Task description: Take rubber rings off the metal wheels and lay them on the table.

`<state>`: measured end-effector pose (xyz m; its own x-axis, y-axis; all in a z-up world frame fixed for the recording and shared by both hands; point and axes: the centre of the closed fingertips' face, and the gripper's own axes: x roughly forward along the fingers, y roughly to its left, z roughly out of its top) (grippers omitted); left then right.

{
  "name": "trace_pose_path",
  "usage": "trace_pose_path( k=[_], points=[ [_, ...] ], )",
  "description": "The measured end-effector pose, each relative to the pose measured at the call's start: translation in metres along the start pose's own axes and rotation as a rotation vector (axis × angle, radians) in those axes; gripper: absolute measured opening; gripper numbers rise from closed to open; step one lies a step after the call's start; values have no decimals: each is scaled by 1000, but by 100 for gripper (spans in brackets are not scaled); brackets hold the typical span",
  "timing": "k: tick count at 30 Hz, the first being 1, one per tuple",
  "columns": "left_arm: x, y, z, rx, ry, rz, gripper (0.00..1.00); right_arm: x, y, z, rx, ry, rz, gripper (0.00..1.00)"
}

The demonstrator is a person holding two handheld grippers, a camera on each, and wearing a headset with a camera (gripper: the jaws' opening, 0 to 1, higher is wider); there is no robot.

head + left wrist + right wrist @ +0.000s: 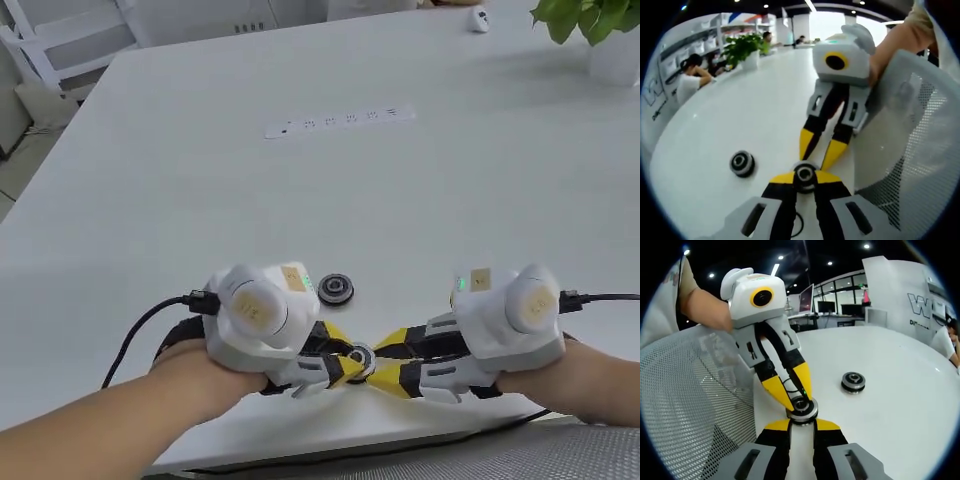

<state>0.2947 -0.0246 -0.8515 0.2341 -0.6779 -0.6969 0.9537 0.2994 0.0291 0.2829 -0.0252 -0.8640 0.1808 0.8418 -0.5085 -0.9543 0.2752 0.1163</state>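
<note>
white power strip [340, 121], potted plant [585, 18] far right, mesh chair [690, 400] nearby

A wide white bench [420, 200] spans the head view, with a power strip [340, 122] near top centre and a potted plant [590, 25] at upper right. In the right gripper view, a mesh chair [690, 390] stands at left, with ceiling spotlights [867, 246] along the top.

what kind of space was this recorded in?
Probably an open-plan office or lab: a big white table with a power strip, monitors on desks behind, and people seated at work near a potted plant.
</note>
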Motion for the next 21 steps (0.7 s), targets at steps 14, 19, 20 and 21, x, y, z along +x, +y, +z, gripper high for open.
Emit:
trace_pose_path(
  k=[14,19,20,21],
  points=[
    [0,0,0,-4,-3,7,13,-1,0,-1,7,-1,-7,10],
    [0,0,0,-7,-3,9,13,-1,-1,-2,40,-2,-6,9],
    [0,0,0,-7,-3,9,13,-2,-1,-2,51,-3,-6,8],
    [0,0,0,-7,-3,10,13,-2,-1,-2,58,-3,-7,7]
  ],
)
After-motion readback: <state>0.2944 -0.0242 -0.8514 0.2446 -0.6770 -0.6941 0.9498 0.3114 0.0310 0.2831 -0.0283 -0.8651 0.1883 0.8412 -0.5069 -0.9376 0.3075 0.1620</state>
